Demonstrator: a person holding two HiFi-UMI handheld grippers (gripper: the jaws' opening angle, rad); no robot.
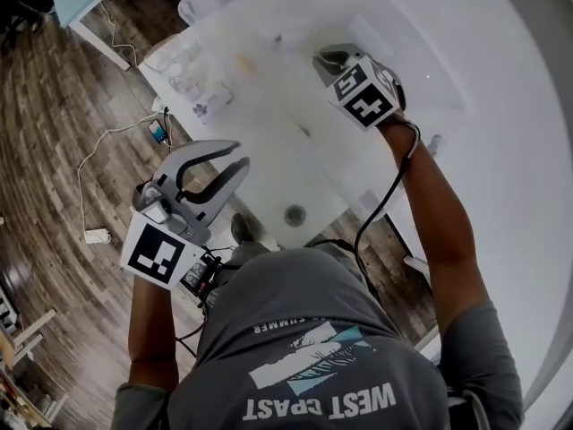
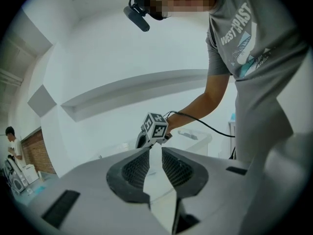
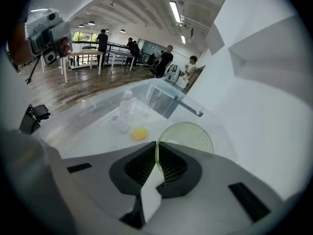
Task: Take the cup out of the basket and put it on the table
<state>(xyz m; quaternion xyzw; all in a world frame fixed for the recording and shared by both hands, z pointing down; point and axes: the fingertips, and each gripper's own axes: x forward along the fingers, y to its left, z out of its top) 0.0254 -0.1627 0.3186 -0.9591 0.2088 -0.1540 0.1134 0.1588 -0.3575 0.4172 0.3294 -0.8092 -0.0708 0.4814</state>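
Note:
My right gripper (image 3: 157, 145) is shut on the rim of a translucent green cup (image 3: 188, 136), which sticks out past the jaws, in the air above the white table (image 3: 98, 126). In the head view this gripper (image 1: 329, 59) is over the table's far part; the cup is hard to make out there. A clear plastic basket (image 3: 164, 96) stands at the table's far end. My left gripper (image 1: 242, 154) stays off the table's near left edge, jaws open and empty. From the left gripper (image 2: 155, 153) view I see the right gripper (image 2: 143, 142) ahead.
A clear bottle (image 3: 127, 104), a glass and a small yellow thing (image 3: 140, 133) sit on the table beside the basket. A round cable hole (image 1: 295, 215) is near the front edge. Cables and a power strip (image 1: 96, 236) lie on the wooden floor. People stand far off in the room.

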